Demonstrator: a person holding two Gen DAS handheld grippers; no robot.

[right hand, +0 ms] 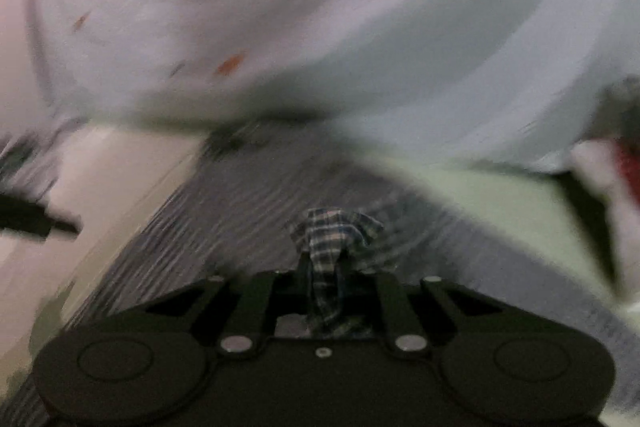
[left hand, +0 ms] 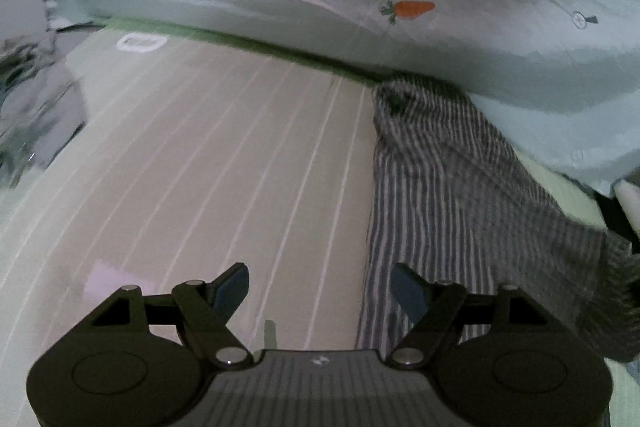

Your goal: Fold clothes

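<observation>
Here, the left wrist view is sharp: the left gripper [left hand: 320, 291] hangs with its blue-padded fingers [left hand: 232, 291] spread wide and nothing between them, above a beige bed sheet with thin white stripes [left hand: 208, 155]. A grey-and-white striped garment [left hand: 452, 195] lies on that sheet from 1 o'clock down to 4 o'clock of the gripper, its near edge passing beside the right-hand finger; whether it touches the pad cannot be told. Beyond, from 10 to 2 o'clock, a pale blue-grey quilt printed with an orange carrot [left hand: 412, 9] rises over the sheet's green border.

The right wrist view is heavily blurred yet shows what the other does not: the right gripper [right hand: 326, 267] is clamped on a bunched corner of plaid cloth in blue, white and brown [right hand: 332, 231], which sticks out at 12 o'clock past the closed fingertips. Behind it the striped garment [right hand: 224, 211] runs toward 7 o'clock, with the quilt [right hand: 360, 27] across the top. At 9 o'clock a dark object [right hand: 32, 217] is too smeared to identify.
</observation>
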